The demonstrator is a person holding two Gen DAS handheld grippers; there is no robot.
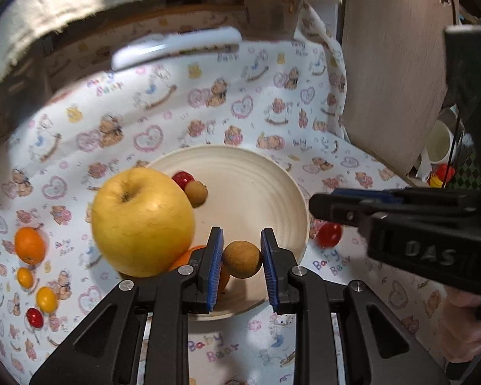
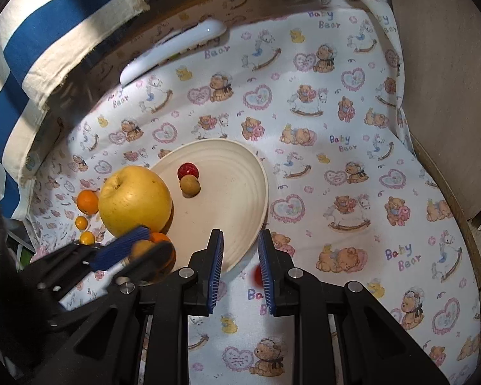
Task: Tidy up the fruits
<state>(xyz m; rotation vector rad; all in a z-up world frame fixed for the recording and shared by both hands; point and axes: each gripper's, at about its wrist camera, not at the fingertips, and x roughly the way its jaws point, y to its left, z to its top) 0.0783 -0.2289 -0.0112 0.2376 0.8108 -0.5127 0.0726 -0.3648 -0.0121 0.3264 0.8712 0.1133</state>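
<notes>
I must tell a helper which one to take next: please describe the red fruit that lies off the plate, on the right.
Find the cream plate on the bear-print cloth. Just outside its right edge lies one small red tomato, alone on the cloth; the other red one near there sits on the plate.

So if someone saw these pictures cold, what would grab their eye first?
Probably the big yellow apple, sitting on the left edge of the cream plate. Next, the left gripper pinching a small brown round fruit above the plate's near side. Around them spreads the busy teddy-bear cloth, with small orange and yellow fruits left of the plate.
</notes>
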